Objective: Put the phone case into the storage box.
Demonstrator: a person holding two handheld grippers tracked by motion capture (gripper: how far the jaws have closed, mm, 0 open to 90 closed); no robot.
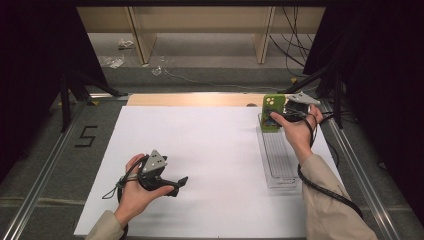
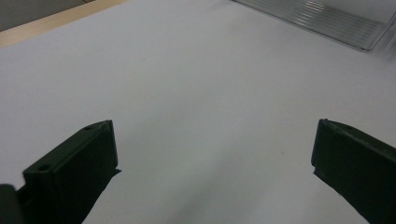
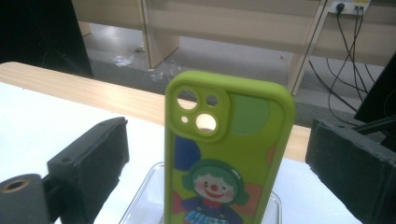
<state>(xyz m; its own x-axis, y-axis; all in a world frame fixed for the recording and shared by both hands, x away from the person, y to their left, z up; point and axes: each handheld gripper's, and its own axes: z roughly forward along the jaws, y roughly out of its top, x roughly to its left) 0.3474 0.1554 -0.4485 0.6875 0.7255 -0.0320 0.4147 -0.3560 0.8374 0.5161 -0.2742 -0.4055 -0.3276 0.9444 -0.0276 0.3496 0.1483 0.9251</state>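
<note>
A green phone case (image 1: pixel 272 112) with a cartoon clown print (image 3: pixel 229 154) stands upright in the far end of a clear plastic tray (image 1: pixel 280 160). My right gripper (image 1: pixel 285 115) is level with the case and is open. In the right gripper view its black jaws (image 3: pixel 219 140) stand wide on either side of the case, with a gap on each side. My left gripper (image 1: pixel 181 182) hovers low over the white sheet (image 1: pixel 200 145) at the near left, open (image 2: pixel 212 149) with nothing between its jaws.
The tray's ribbed floor (image 2: pixel 322 21) runs along the sheet's right side. A wooden strip (image 1: pixel 190 99) borders the sheet at the back. Metal rails (image 1: pixel 45 160) flank the table, with dark stand legs (image 1: pixel 65 105) and cables (image 1: pixel 295 45) behind.
</note>
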